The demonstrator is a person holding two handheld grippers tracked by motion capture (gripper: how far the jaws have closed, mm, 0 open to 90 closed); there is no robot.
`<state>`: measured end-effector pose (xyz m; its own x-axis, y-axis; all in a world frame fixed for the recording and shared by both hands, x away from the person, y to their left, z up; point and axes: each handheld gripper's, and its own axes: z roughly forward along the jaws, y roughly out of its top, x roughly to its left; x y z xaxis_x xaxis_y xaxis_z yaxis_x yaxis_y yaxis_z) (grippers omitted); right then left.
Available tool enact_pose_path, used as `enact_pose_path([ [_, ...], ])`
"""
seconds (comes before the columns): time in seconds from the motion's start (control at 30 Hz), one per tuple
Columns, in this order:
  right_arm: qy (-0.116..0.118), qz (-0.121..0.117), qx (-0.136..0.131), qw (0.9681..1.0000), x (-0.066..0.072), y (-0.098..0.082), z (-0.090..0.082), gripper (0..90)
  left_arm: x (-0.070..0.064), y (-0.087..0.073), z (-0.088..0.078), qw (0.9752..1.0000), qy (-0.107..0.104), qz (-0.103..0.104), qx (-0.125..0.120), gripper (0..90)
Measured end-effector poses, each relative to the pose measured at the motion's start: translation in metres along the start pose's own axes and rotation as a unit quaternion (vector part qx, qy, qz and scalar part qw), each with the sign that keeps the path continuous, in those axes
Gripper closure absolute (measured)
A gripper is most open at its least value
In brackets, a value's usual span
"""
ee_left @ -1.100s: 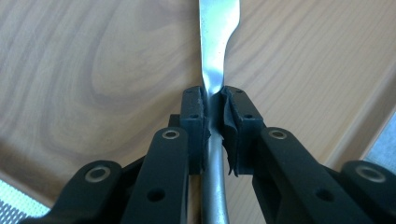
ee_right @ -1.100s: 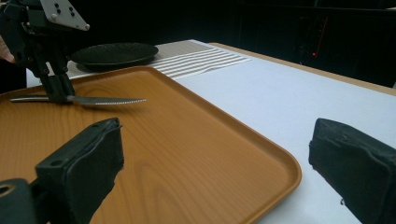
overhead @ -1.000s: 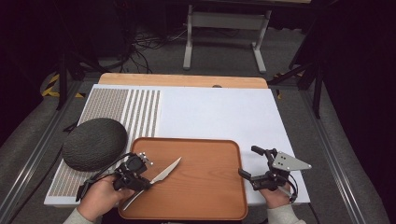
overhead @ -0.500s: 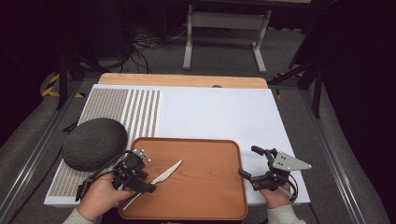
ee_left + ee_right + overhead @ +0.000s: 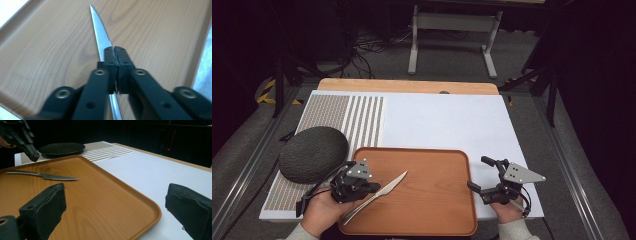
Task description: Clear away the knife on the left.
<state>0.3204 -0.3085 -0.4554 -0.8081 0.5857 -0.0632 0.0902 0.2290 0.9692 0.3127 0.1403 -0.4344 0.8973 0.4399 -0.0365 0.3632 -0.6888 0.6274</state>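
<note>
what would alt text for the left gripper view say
The left hand-held gripper, jaws shut together, hangs just above a serrated steel knife lying on a wooden tray; whether it pinches the knife is unclear.

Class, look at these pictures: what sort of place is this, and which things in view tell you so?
Probably a lab or studio bench set up like a dining table: a wooden tray with a serrated knife, a dark plate on a striped placemat, and cables on the floor behind.
</note>
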Motion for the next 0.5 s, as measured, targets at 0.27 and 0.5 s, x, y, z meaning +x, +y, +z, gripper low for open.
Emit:
enact_pose_path([
  [0.27, 0.001, 0.001, -0.001, 1.0, 0.0, 0.0, -0.001, 3.6, -0.014, 0.003, 0.014, 0.9956, 0.022, 0.072, 0.056, 89.7],
  [0.5, 0.001, 0.001, -0.001, 1.0, 0.0, 0.0, 0.0, 3.6, -0.019, 0.004, 0.023, 0.992, 0.012, 0.097, 0.081, 89.7],
])
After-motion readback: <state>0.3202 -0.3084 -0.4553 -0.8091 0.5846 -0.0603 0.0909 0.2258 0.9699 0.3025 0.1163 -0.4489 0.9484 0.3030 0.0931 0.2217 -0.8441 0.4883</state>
